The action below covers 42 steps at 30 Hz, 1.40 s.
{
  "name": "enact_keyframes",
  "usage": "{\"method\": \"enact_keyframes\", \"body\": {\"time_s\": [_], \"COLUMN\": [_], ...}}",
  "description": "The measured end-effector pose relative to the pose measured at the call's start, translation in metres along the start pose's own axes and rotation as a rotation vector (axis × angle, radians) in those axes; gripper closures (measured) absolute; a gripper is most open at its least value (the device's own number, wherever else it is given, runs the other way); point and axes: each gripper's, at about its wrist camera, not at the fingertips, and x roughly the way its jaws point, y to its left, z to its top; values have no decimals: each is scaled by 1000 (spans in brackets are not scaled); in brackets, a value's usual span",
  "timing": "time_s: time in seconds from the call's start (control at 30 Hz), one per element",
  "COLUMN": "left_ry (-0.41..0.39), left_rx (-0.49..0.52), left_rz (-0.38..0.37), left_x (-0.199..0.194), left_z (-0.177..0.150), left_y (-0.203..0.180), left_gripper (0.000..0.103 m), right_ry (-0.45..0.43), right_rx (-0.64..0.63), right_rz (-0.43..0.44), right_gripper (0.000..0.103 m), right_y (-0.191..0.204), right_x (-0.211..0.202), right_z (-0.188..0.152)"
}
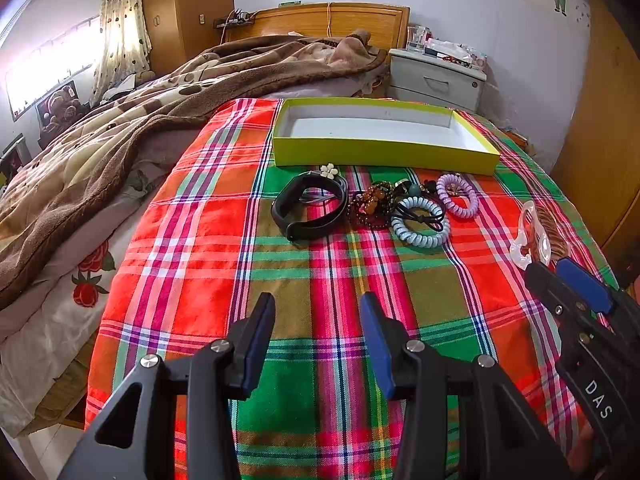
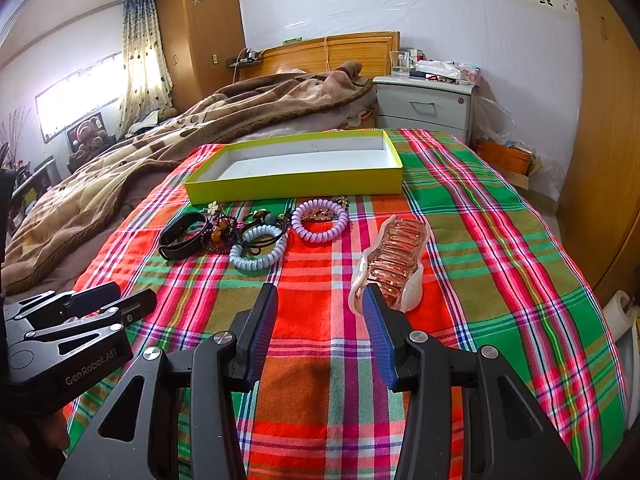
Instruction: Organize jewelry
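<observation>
Jaws of both grippers released, hair clip partly hidden by right gripper, beaded jewelry tangled

Left hand-held gripper agape, angled down; right hand-held gripper likewise, empty.

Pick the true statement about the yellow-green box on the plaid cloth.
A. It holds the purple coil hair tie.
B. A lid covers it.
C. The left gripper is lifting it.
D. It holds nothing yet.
D: the yellow-green box shows only its bare white floor, while the purple coil hair tie lies on the cloth in front of it.
</observation>
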Motion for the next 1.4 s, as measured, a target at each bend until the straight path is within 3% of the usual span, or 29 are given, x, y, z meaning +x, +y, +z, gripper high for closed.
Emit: {"method": "enact_keyframes", "body": {"time_s": [0.7, 0.83, 0.93, 1.1, 1.4], "left_ry": [21, 34, 52, 55, 88], "left_rx": [-15, -60, -83, -102, -116], "left_rz": [-29, -65, -88, -115, -138], "left_x": [9, 13, 18, 24, 39], "left_z": [6, 12, 17, 25, 34], "left_y": [7, 19, 26, 32, 39], "left_gripper": [57, 57, 57, 57, 54], "right_ry": [-53, -75, -47, -1, 107], "right_rx": [33, 87, 108, 116, 90], "right_rz": [-28, -51, -77, -36, -110], "right_gripper": [58, 48, 45, 44, 44], "right_y": [-15, -31, -40, -40, -39], "right_x": [-7, -10, -2, 12, 41], "right_z": [9, 13, 16, 20, 23]}}
